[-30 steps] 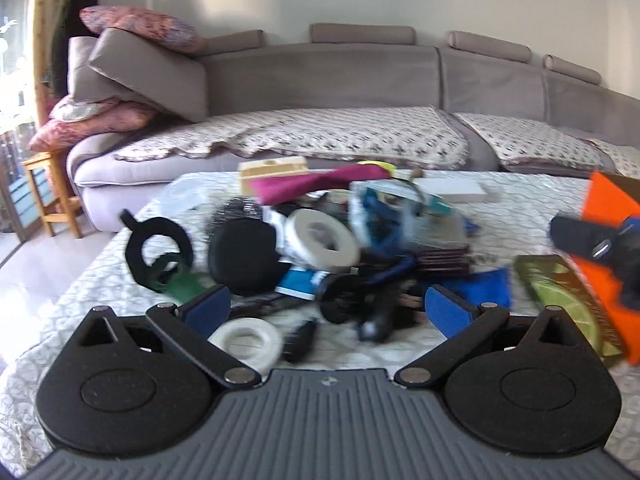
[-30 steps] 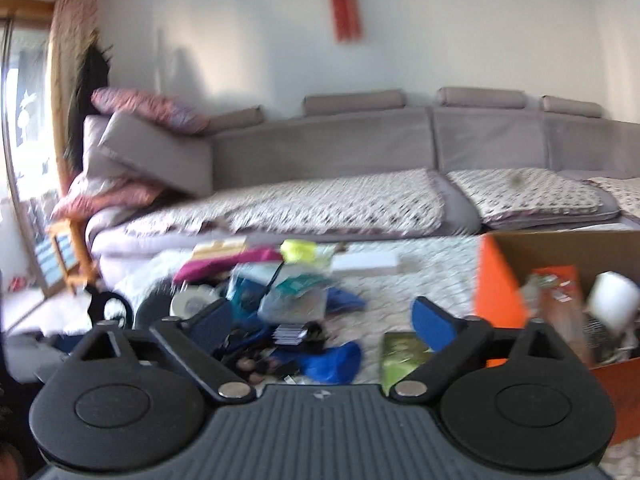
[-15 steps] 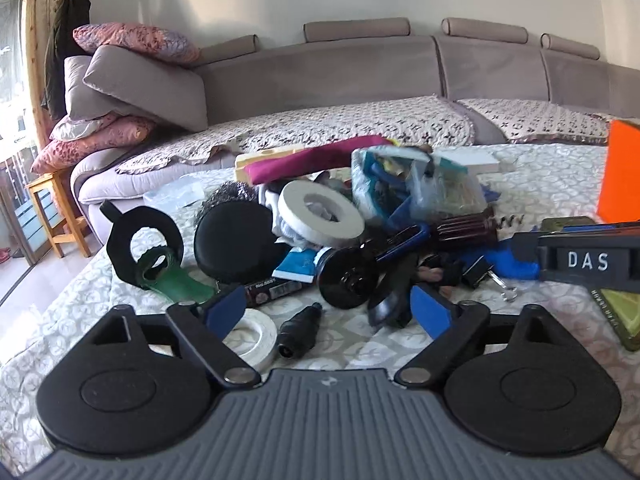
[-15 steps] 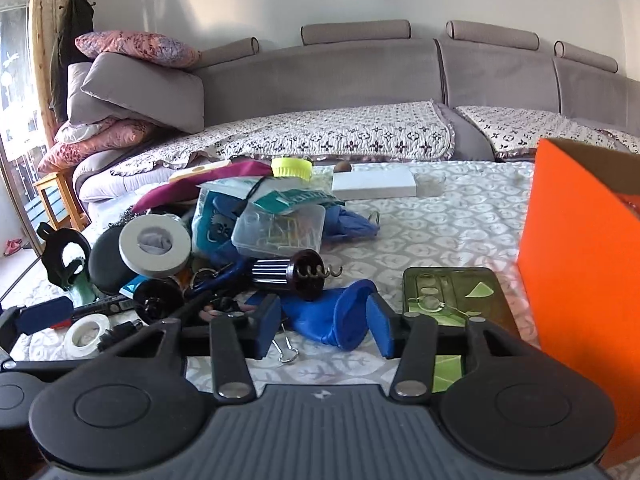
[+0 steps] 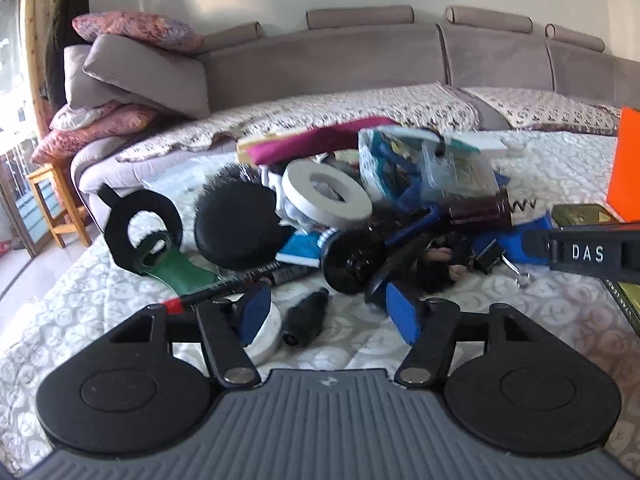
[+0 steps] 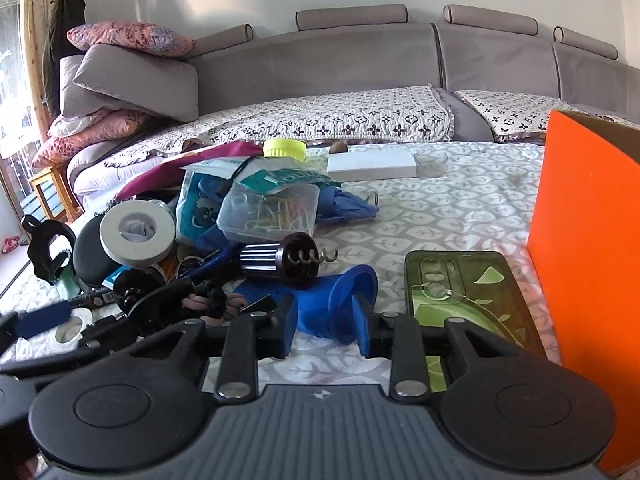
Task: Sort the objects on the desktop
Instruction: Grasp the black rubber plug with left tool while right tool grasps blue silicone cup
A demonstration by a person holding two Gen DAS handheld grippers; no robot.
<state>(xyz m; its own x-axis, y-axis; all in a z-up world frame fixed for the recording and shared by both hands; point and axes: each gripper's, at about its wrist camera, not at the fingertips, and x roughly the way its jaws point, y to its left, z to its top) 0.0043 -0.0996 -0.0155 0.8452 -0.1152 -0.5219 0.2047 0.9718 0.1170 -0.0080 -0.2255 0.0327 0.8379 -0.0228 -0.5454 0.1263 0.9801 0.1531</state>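
Right now both grippers hover low over the near edge of a table [image 6: 460,208] covered in a pale patterned cloth, with a heap of small objects piled toward its left side.

The right gripper [image 6: 325,320] is closing, its blue fingers [image 6: 289,328] on either side of a blue cup-shaped thing [image 6: 352,292] lying on its side; from where I stand the pads seem to touch it, though I cannot be sure they press yet. Just right of it lies a green phone case [image 6: 468,292], and beyond that stands an orange box [image 6: 588,240] at the table's right edge. Behind the blue piece rests a dark corkscrew [image 6: 288,258], then a clear box of paper clips [image 6: 268,210].

The left gripper [image 5: 328,316] is also closing, nothing yet caught. Between its fingers [image 5: 254,312] lies a small black plug-like piece [image 5: 306,320], with a small white tape roll [image 5: 264,336] by the left finger. Farther off sit a larger white tape roll [image 5: 326,194], a round black pad [image 5: 236,224] and a green bottle opener [image 5: 176,268].
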